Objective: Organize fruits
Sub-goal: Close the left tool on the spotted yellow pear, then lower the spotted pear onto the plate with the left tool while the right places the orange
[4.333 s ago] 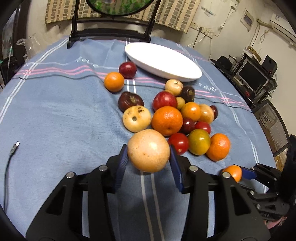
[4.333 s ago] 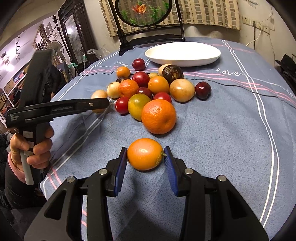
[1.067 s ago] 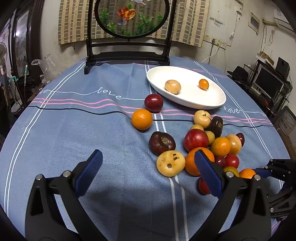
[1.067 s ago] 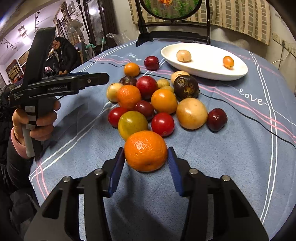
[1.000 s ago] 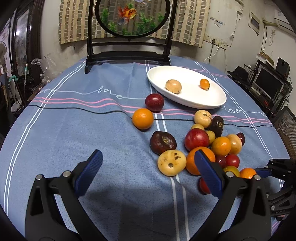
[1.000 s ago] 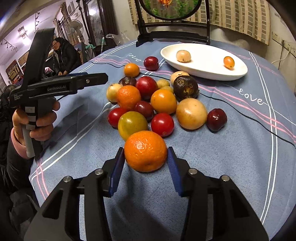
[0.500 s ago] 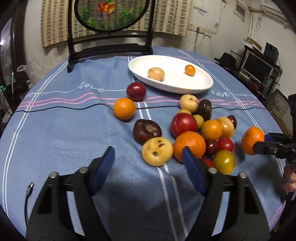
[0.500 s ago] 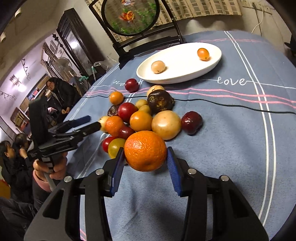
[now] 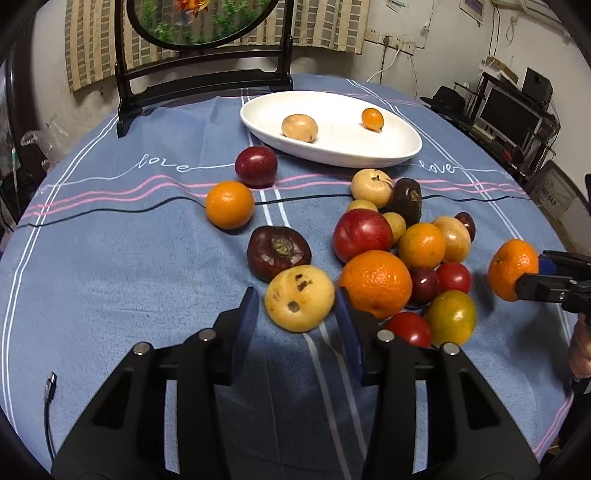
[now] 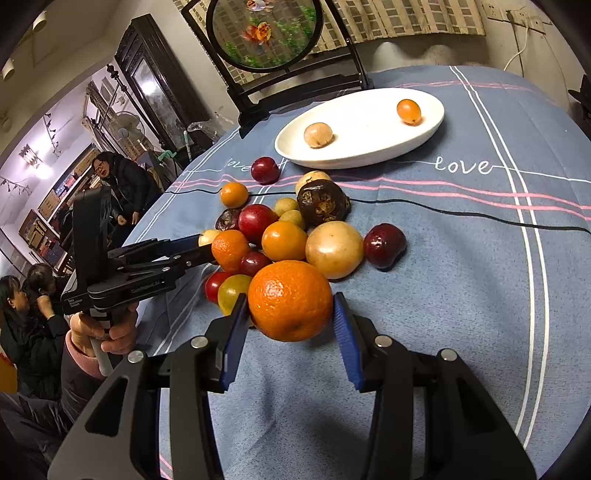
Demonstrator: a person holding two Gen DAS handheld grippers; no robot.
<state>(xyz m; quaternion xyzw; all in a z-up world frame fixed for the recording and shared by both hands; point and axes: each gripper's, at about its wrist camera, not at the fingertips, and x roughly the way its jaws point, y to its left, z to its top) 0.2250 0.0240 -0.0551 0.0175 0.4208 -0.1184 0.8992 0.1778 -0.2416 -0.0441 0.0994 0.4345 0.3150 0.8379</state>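
Two grippers, right fingers (image 10: 347,339) pinching orange (image 10: 290,300), left fingers (image 9: 246,325) spread around yellow fruit (image 9: 299,297).

A round fish-painting screen (image 9: 207,22) stands at the desk's (image 9: 110,258) far edge; a cable plug (image 9: 50,384) lies well apart.

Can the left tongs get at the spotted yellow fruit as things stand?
Probably yes: the left tongs are open, with the spotted yellow fruit just ahead between their tips. The large orange crowds the right finger, which could get nudged.
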